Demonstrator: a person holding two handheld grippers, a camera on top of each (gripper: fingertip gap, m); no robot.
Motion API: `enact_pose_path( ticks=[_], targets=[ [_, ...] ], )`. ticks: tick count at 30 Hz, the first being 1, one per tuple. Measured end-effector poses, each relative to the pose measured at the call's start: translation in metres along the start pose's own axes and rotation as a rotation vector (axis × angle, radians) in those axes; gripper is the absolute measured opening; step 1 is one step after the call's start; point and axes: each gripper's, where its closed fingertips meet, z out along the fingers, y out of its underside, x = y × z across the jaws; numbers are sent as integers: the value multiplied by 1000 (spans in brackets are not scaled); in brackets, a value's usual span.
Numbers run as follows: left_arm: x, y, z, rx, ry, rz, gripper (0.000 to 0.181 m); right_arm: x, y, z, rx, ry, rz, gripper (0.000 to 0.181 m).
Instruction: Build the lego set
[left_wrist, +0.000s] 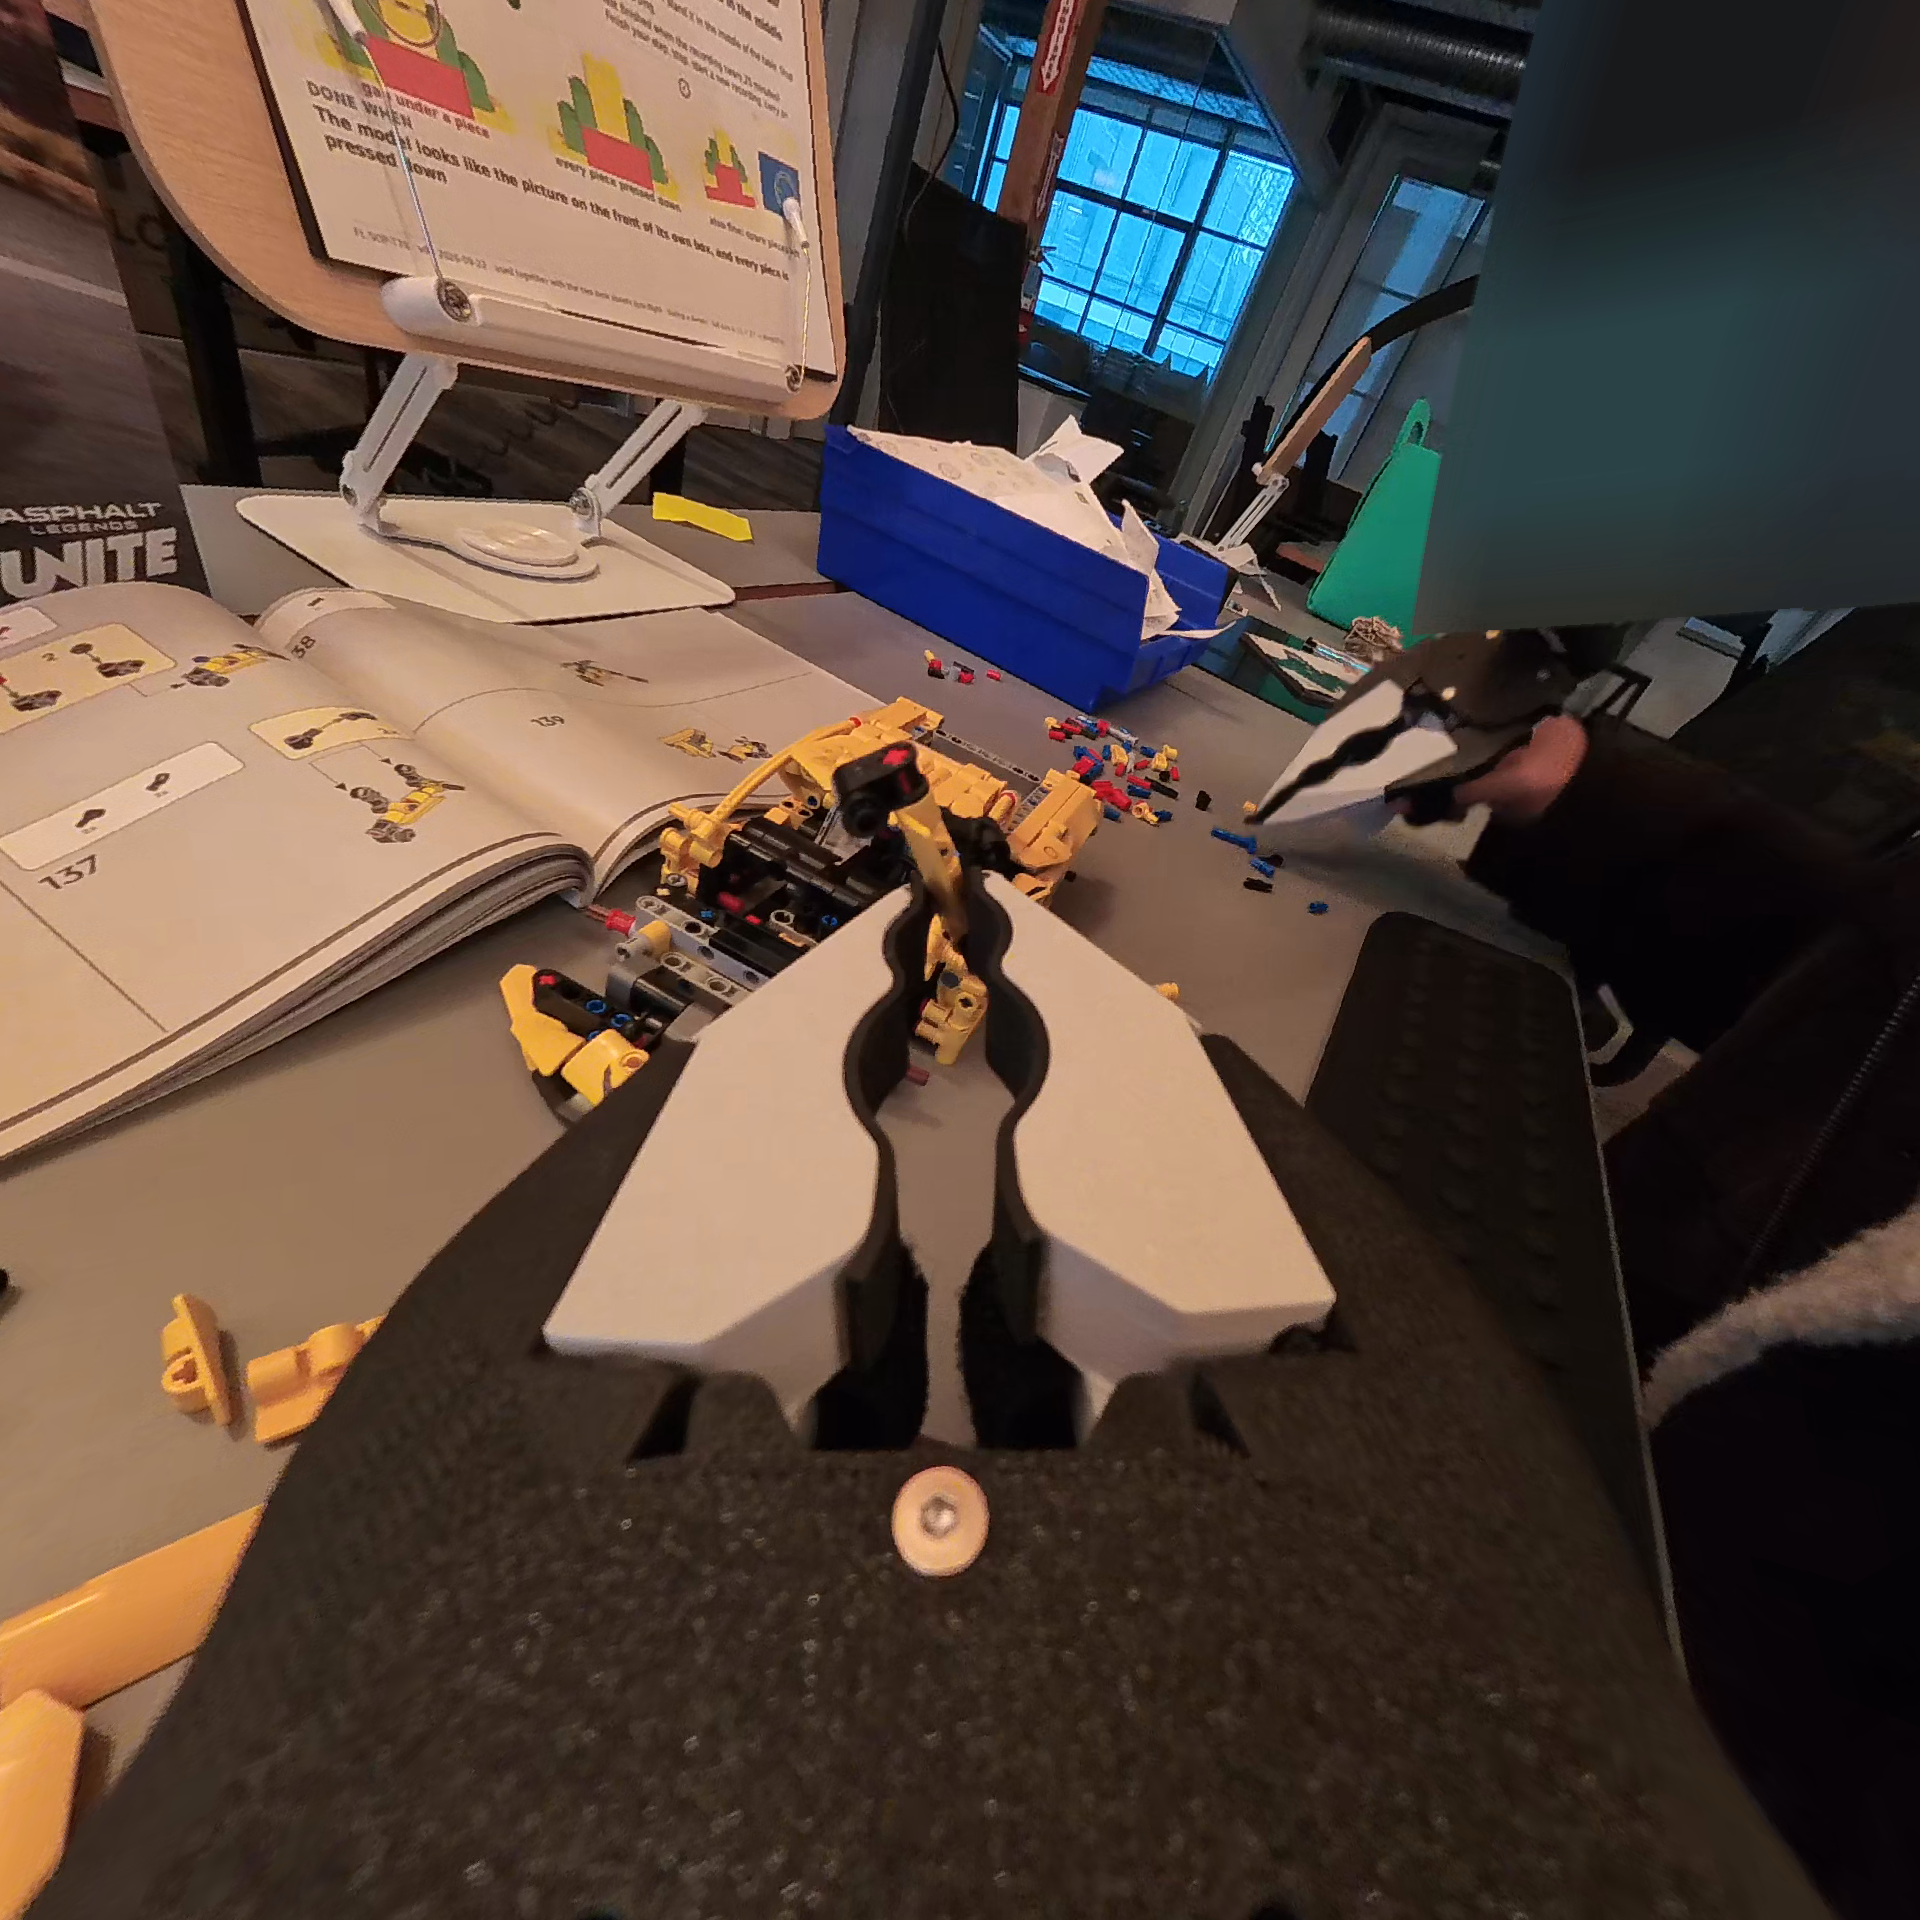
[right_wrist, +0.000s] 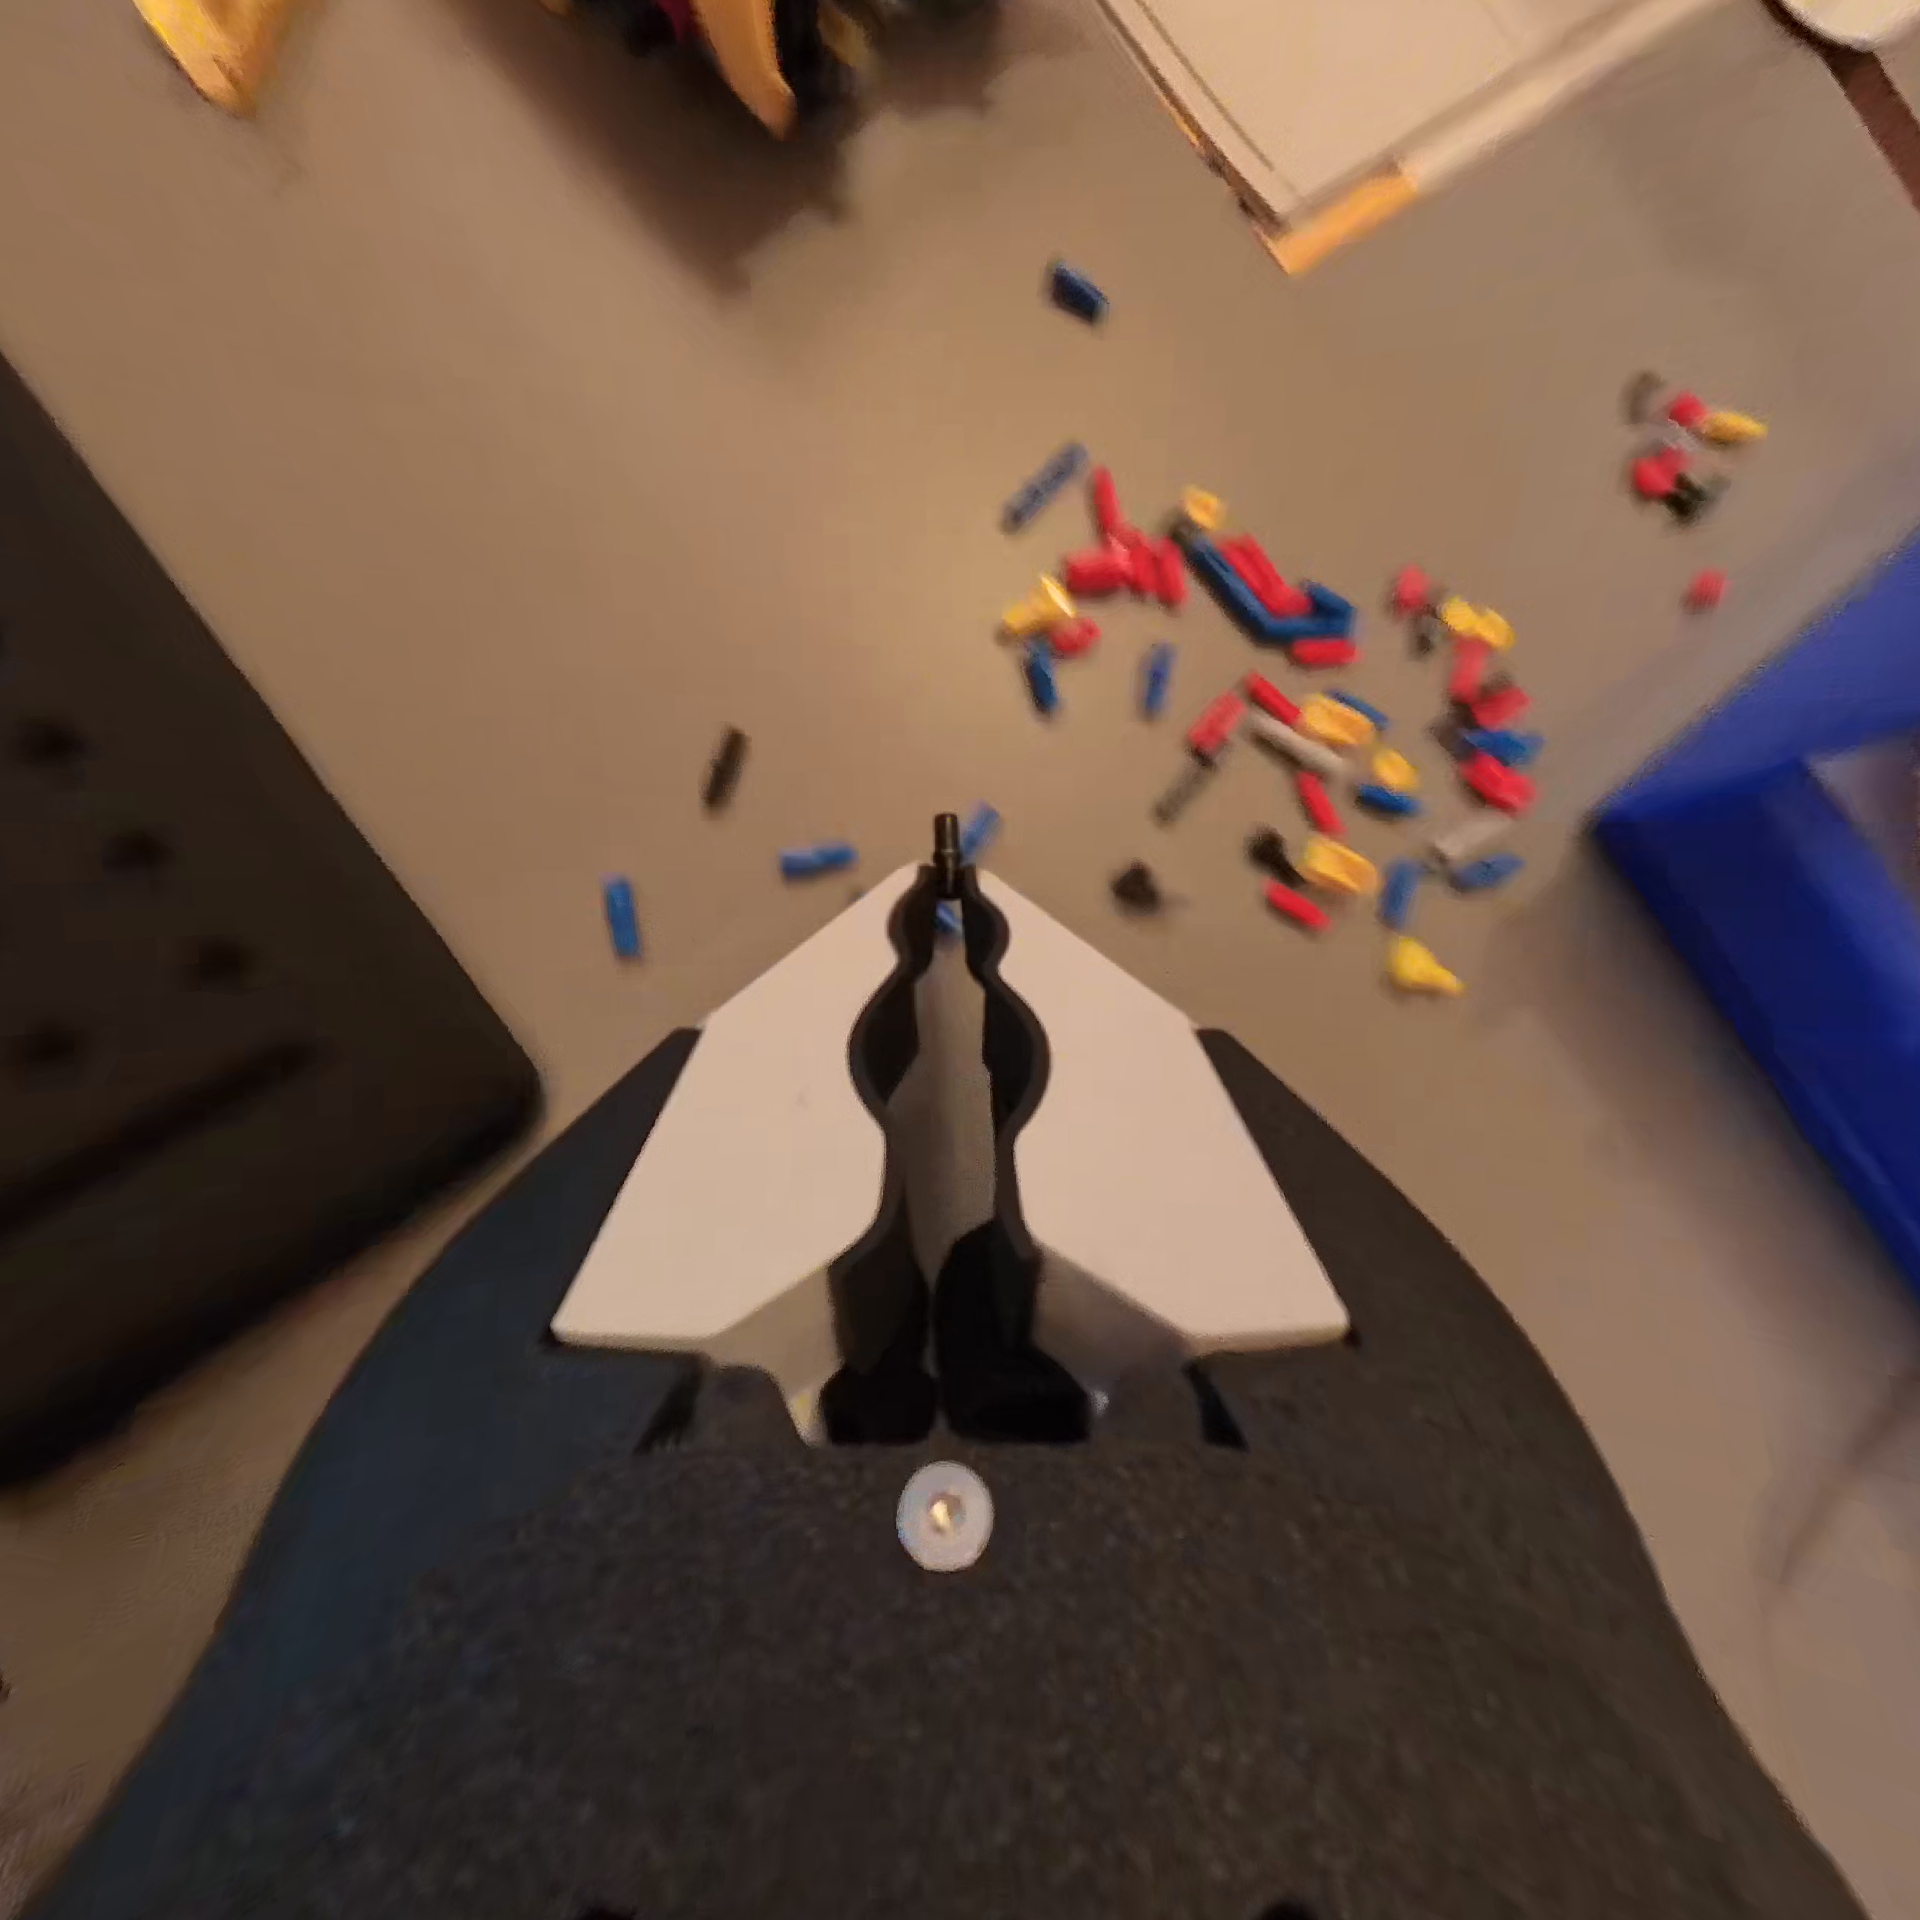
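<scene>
Half-built yellow and black plastic lego car model (left_wrist: 831, 873) sitting mid-tabletop, nose against the open instruction booklet (left_wrist: 312, 790) toward the left edge. Rising from it, a slim yellow lego arm topped by a black and red connector (left_wrist: 883, 790), pinched at its lower end by the left gripper (left_wrist: 948, 894), jaws closed to a narrow slot around it. Over on the right side of the tabletop, the right gripper (right_wrist: 943, 883) nearly closed, nipping a tiny black plastic pin (right_wrist: 945, 836) right at the tips, half of the pin poking out beyond them. Below it, a scatter of small red, blue, yellow and black loose pins (right_wrist: 1299, 675), spread toward the blue plastic bin (right_wrist: 1714, 883) at the far right edge. More loose yellow panel pieces (left_wrist: 239, 1371) lying near the front left corner; a dark studded mat (left_wrist: 1455, 1091) along the right front edge; a page stand with a white base (left_wrist: 488, 561) at the back.

Handling, by the look of it: model light but rigid, held together only by friction, so likely to shed parts if squeezed on thin arms or curved hoses; better gripped on the black beam frame low down. Pin featherweight, hard, slick, and prone to twisting or popping free from so shallow a hold. Probably next: pin carried to a hole in the model, with the left steadying.
</scene>
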Motion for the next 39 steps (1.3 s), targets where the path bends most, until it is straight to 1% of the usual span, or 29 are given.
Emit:
enact_pose_path(
  ticks=[2,4,5,7,10,13,15,21,30,39],
  targets=[
    [0,0,0,1,2,-3,6,29,27,-28,-157,50,29,3],
    [1,0,0,1,6,-3,6,49,72,-56,-438,35,122,3],
    [2,0,0,1,7,-3,6,56,90,-68,-555,29,176,3],
    [2,1,0,-2,7,-2,6,57,113,-86,-742,-23,239,3],
    [1,1,0,0,6,-3,6,52,137,-101,-986,-97,287,3],
    [2,1,0,-2,6,-2,6,46,154,-104,-1146,-150,327,4],
    [2,1,0,-1,9,-3,6,43,161,-106,-1207,-164,350,4],
    [3,2,0,-4,13,-2,6,34,169,-116,-1300,-169,419,4],
    [4,2,0,-7,15,1,6,32,176,-120,-1351,-172,449,4],
    [4,3,1,-11,14,6,6,32,177,-117,-1363,-180,444,4]
  ],
)
